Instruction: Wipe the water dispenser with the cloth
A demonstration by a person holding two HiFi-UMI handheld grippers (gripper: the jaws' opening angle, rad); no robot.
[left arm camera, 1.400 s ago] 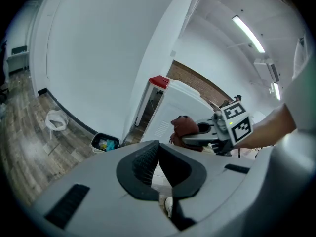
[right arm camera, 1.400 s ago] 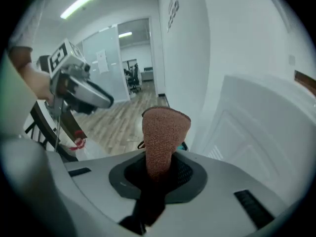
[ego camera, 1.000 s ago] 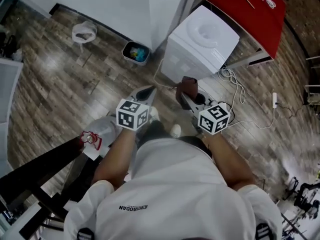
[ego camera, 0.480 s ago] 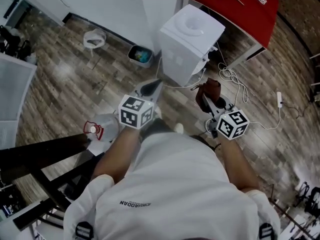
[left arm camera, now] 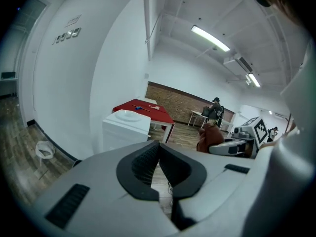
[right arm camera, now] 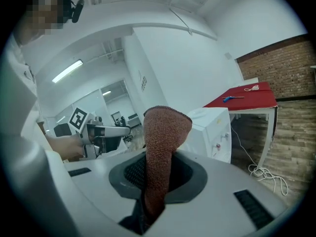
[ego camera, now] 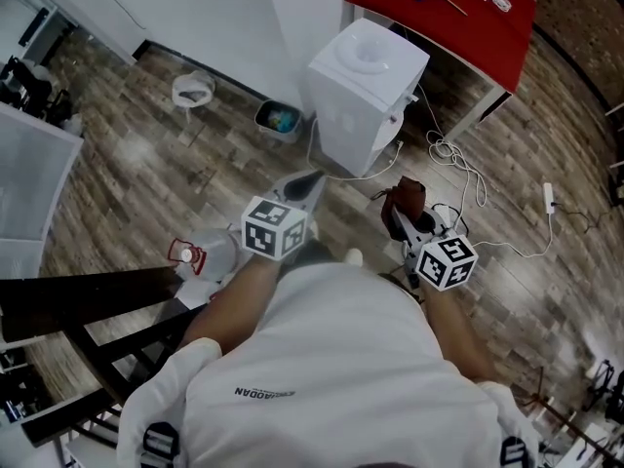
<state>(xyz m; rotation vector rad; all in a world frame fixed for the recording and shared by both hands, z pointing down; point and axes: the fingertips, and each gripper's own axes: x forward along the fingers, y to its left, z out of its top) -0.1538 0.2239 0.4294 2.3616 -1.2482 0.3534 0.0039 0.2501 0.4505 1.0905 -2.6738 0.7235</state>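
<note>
The white water dispenser (ego camera: 363,100) stands on the wood floor beside a white wall, also visible in the left gripper view (left arm camera: 126,130) and the right gripper view (right arm camera: 215,132). My right gripper (ego camera: 397,210) is shut on a brown cloth (ego camera: 406,200), which sticks up between the jaws (right arm camera: 163,147); it hovers below and right of the dispenser, apart from it. My left gripper (ego camera: 307,185) is shut with nothing in it (left arm camera: 156,163), just below the dispenser's front.
A red table (ego camera: 444,13) with a blue tool and a cord stands behind the dispenser. White cables (ego camera: 468,178) trail on the floor at right. A small bin (ego camera: 280,120) and a white bag (ego camera: 194,90) sit by the wall. A dark bench (ego camera: 68,295) is at left.
The view has shifted so the dispenser appears farther off. The right gripper with the cloth has moved right and down from the dispenser; the left gripper has held its place.
</note>
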